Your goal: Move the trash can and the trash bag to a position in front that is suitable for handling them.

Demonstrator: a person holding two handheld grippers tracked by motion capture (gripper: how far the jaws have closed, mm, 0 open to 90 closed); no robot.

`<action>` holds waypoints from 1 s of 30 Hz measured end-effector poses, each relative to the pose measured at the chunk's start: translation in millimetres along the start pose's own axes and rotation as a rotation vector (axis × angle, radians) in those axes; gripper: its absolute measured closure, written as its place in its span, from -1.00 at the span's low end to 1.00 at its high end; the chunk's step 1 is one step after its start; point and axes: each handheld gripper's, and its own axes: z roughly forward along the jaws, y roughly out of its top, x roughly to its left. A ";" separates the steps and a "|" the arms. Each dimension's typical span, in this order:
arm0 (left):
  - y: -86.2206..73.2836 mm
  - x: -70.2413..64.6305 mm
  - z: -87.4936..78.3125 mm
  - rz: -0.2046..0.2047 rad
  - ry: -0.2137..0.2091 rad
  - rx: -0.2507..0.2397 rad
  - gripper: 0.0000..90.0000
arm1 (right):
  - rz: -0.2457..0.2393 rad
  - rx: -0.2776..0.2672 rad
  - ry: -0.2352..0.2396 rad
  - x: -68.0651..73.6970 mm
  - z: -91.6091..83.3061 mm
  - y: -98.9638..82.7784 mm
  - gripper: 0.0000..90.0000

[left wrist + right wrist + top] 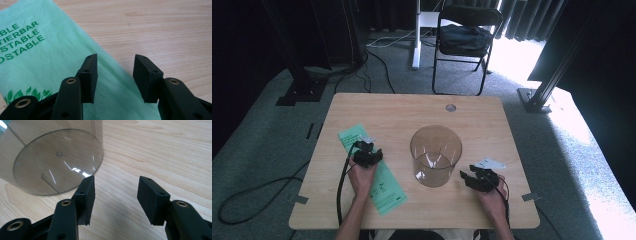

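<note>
A pale green plastic bag [387, 192] with green print lies flat on the left half of the wooden table [492, 130]. My left gripper [364, 145] hovers low over the bag, its jaws open. In the left gripper view the bag [50, 62] spreads under the left gripper [115, 75], with nothing between the pads. A clear round container [435, 155] stands upright at the table's middle, nothing inside it. My right gripper [466, 177] rests open just right of its base. The right gripper view shows the container [57, 162] up and left of the right gripper [115, 197].
A small round cable hole [451, 107] sits near the table's far edge. Beyond the table stand a black folding chair [467, 37] and a white post [416, 35]. Cables [257, 192] trail over the grey carpet at left.
</note>
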 end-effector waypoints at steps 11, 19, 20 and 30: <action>0.8 3.7 -0.7 -0.014 -0.007 0.002 0.75 | 0.003 -0.002 0.003 0.2 -0.8 -0.2 0.06; 5.6 -3.2 1.3 0.018 -0.089 0.025 1.00 | 0.009 -0.014 0.020 -0.8 -1.7 -0.5 0.05; 5.9 -5.2 1.6 0.023 -0.105 0.025 1.00 | 0.009 -0.014 0.019 -0.8 -1.7 -0.5 0.05; 7.9 -25.0 0.7 0.104 -0.159 0.018 1.00 | 0.007 -0.010 0.015 -0.4 -1.1 -1.1 0.05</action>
